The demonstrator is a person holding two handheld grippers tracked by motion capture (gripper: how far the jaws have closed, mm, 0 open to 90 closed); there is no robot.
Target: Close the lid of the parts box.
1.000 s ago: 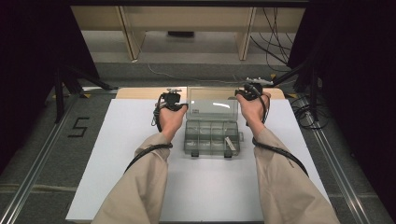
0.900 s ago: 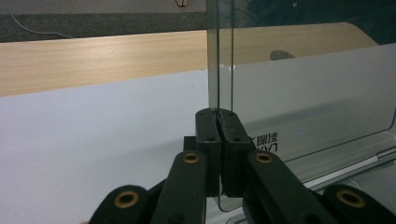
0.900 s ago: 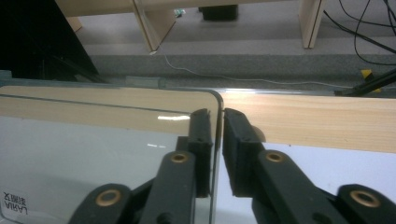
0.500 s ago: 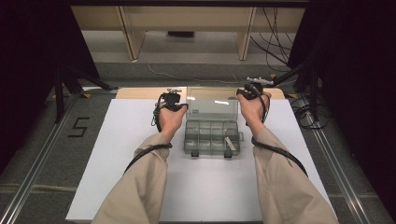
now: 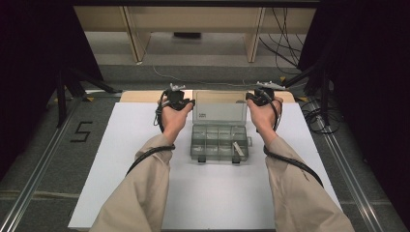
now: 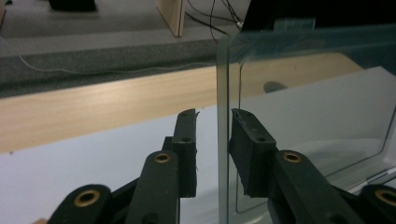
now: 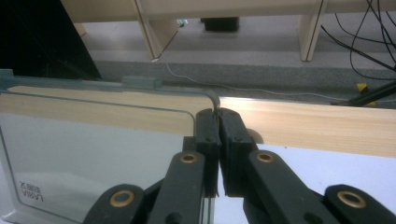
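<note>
A clear plastic compartment box (image 5: 220,144) sits mid-table with its lid (image 5: 220,107) raised upright. A small pale part (image 5: 238,147) lies in a right-hand compartment. My left gripper (image 5: 186,103) is at the lid's left edge. In the left gripper view its jaws (image 6: 214,116) straddle the lid's edge (image 6: 218,140) with a gap on each side, so it is open. My right gripper (image 5: 254,99) is at the lid's right edge. In the right gripper view it (image 7: 218,113) is shut on the lid's upper corner (image 7: 212,100).
The box rests on a white board (image 5: 121,159), with a wooden strip (image 5: 140,95) behind it. Cables (image 5: 314,116) lie on the floor at the right. A "5" marking (image 5: 81,131) is on the floor at the left. Wooden shelf legs (image 5: 135,34) stand beyond.
</note>
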